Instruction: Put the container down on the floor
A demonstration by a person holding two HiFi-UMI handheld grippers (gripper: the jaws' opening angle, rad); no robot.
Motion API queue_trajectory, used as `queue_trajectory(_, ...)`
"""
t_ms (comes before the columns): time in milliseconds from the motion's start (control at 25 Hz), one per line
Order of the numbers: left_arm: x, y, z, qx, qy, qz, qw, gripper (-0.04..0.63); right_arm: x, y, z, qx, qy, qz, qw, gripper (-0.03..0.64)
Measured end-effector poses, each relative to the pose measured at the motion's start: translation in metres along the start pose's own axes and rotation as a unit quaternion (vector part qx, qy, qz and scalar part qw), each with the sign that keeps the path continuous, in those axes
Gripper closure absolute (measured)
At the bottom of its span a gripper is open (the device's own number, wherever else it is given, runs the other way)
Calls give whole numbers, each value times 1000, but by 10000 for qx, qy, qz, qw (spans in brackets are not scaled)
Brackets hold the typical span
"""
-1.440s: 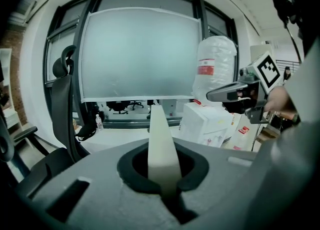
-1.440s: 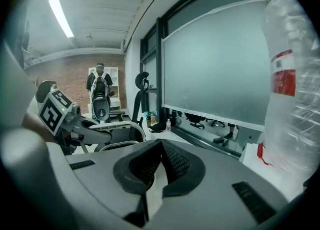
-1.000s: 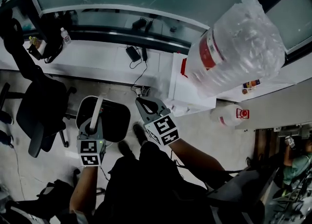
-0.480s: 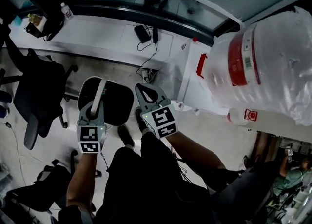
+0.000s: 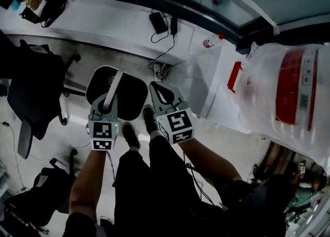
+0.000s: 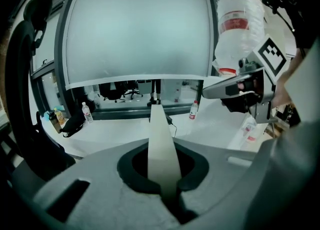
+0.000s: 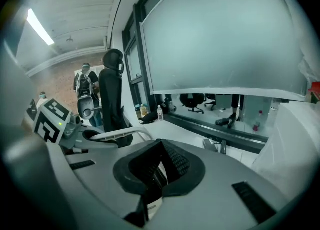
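Crinkled, glossy clear plastic wrap point(image 5: 263, 91); smooth white handle point(image 6: 161, 149).

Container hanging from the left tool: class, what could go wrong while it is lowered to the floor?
1. The container hangs only by its thin white handle, pinched in the shut left tool. It may swing or slip out.
2. The person's shoe sits right beside it in the head view, so it might come down on a foot.
3. A chair stands close on the left, and a swing could knock it.
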State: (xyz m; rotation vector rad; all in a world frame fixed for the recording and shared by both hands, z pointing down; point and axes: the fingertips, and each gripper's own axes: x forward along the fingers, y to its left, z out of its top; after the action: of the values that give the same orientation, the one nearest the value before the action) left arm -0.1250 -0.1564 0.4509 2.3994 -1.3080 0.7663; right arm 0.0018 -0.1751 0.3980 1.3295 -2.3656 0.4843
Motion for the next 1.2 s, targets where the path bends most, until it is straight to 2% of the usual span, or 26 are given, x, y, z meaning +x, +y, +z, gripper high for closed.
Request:
queue_trajectory(80, 13, 0, -8, 4, 19, -34, 10000, 586, 10, -6, -6, -49, -23, -119, 9999, 614)
queue_trajectory(240, 39, 2, -22, 56, 5, -111, 9999, 586, 31, -6, -21, 155, -1, 1, 9999, 614)
queue_trajectory(440, 68, 5, -45, 53, 61, -175, 9998, 586, 51, -12, -51, 57, 130, -123, 9998, 614)
queue_trajectory(560, 91, 5, -58, 99, 96, -206, 9997, 586, 62, -20, -74, 154, 204, -57, 9997, 614)
queue_trajectory(920, 145, 3, -119, 12, 288, -302, 9991, 586, 93, -26, -134, 215, 520, 118, 9983, 614)
queue_trajectory(1080, 170, 3, -148, 93, 373, -397, 9985, 586, 104, -29, -152, 338, 588, 71, 9977, 614)
queue_trajectory(1200, 183, 2, -172, 48, 482, -426, 9979, 586, 110, -25, -163, 228, 618, 134, 9977, 614)
